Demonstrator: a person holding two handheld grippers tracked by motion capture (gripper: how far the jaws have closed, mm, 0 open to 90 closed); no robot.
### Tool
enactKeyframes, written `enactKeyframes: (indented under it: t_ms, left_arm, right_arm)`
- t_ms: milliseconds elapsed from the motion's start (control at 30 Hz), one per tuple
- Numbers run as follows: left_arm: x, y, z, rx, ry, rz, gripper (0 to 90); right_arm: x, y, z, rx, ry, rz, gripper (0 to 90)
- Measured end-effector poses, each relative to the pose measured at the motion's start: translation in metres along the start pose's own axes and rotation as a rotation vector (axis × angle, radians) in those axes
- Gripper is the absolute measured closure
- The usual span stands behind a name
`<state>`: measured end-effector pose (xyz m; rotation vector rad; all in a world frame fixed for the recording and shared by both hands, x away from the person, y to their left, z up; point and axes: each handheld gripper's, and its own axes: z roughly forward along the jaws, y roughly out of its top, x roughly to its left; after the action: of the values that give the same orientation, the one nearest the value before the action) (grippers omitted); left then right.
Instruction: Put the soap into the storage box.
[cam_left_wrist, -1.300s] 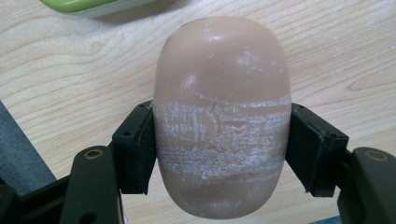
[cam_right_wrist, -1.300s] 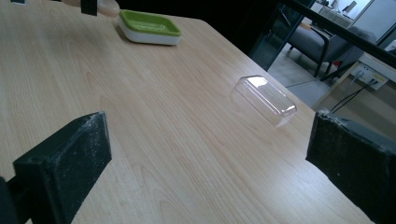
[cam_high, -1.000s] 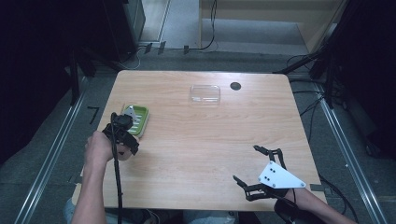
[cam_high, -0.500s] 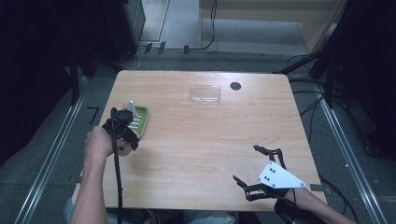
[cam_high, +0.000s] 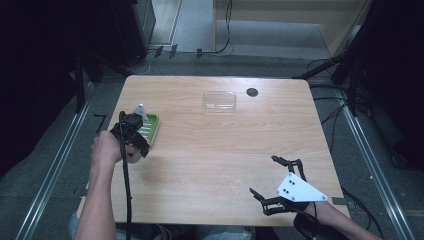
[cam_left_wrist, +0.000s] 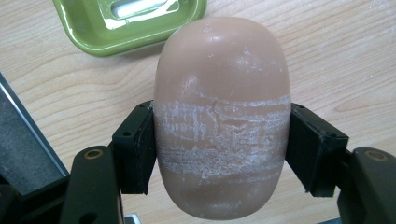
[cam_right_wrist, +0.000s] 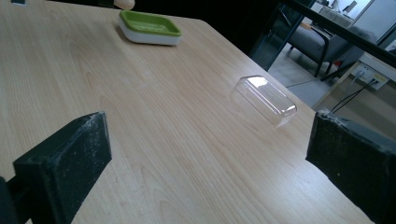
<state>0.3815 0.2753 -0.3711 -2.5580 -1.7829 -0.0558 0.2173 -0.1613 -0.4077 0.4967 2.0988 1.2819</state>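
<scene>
From the high view, the left gripper sits at the near left part of the counter, held in the person's left hand, right over the near end of a green dish that lies by the left edge. The soap itself is too hidden by the gripper here to make out. A clear lid lies at the far middle of the counter, with a small dark disc just to its right. The right gripper rests low over the near right corner, well apart from everything else, its fingers spread wide with nothing between them. In the left gripper view, the soap, a tan oval bar with white scuffing across its middle, stands lengthwise between the two black fingers, which are clamped on its sides. It is held above the bare wood, just short of the dish, whose green rim and pale inner ridge show at the top. In the right gripper view, the fingers stand far apart and hold nothing; the counter stretches away between them. The lid lies on the wood ahead to the right, and the dish sits far off at the top left, with a bit of tan soap just behind it.
</scene>
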Motion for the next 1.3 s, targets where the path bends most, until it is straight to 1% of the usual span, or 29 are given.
enactKeyframes:
  t_ms: [267,400,433,767,833,900,1067,1267,1300]
  left_arm:
    - [0.001,0.005,-0.004,-0.003,0.001,0.0,33.3]
    - [0.001,0.008,-0.005,-0.015,-0.006,-0.001,33.3]
    - [0.002,0.009,-0.006,-0.009,-0.008,0.0,33.3]
    - [0.005,0.017,-0.009,-0.008,0.003,-0.003,33.3]
    - [0.005,0.019,-0.011,-0.019,0.002,-0.006,33.3]
    - [0.004,0.021,-0.014,-0.013,0.002,0.004,33.3]
    - [0.002,0.027,-0.016,-0.011,0.005,0.012,33.3]
    - [0.004,0.032,-0.016,-0.007,0.001,0.011,33.3]
    - [0.004,0.033,-0.016,-0.013,0.004,0.006,33.3]
  right_arm:
    - [0.0,0.0,0.0,0.002,-0.001,0.001,0.0]
    - [0.0,0.0,0.0,0.002,0.0,0.001,0.0]
    - [0.0,0.0,0.0,0.002,0.0,0.002,0.0]
    - [0.0,0.0,0.0,0.002,0.0,0.002,0.0]
    - [0.0,0.0,0.0,-0.001,-0.001,0.001,0.0]
    - [0.0,0.0,0.0,0.002,0.0,0.001,0.0]
    - [0.0,0.0,0.0,0.001,-0.001,0.001,0.0]
    - [0.0,0.0,0.0,-0.001,-0.002,0.0,0.0]
    - [0.0,0.0,0.0,-0.001,0.0,-0.001,0.0]
